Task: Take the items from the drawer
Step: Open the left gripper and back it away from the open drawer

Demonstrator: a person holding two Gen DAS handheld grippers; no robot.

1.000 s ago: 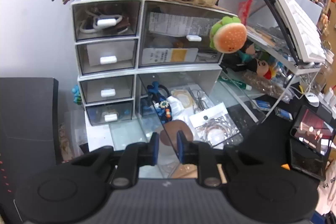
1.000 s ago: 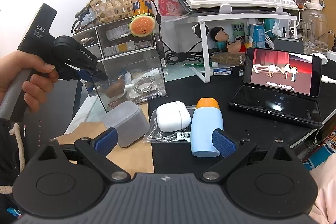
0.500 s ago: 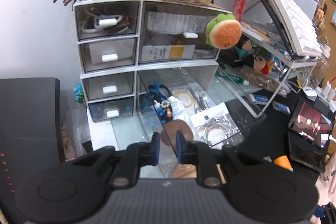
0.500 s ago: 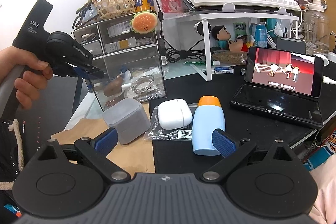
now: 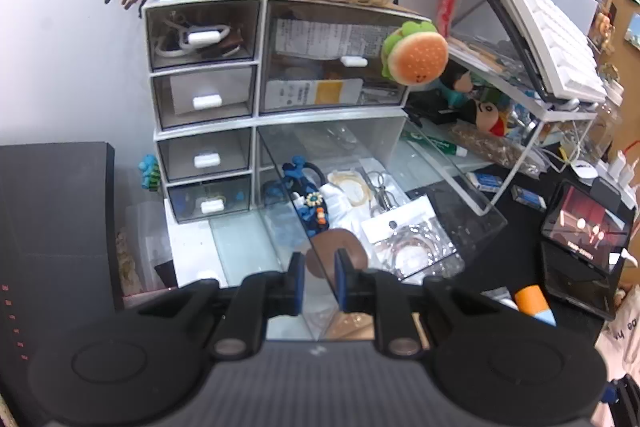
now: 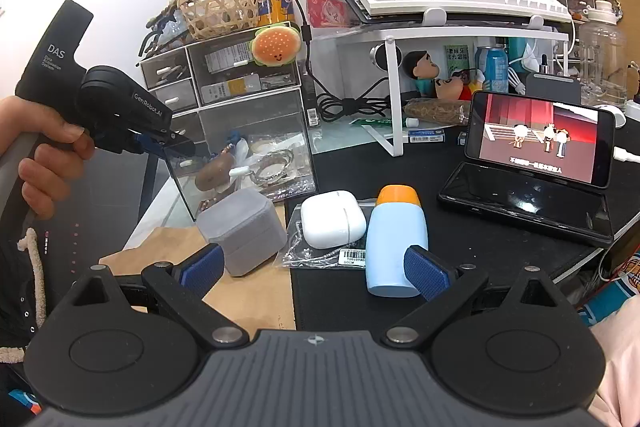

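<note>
The clear drawer juts out of the organiser, its front corner pinched between the left gripper, whose jaws are closed on the wall. Inside, just ahead of those fingertips, lie a brown disc and bagged rings. Right gripper hangs spread wide, holding nothing; grey box, white earbud case and blue bottle sit just beyond its fingers.

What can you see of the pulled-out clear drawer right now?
The clear drawer looks like transparent plastic, pulled far out of the white organizer and level. Inside lie a brown disc, bagged rings, scissors and blue beads. The left hand-held gripper pinches its front corner wall, blue pads on either side.
</note>
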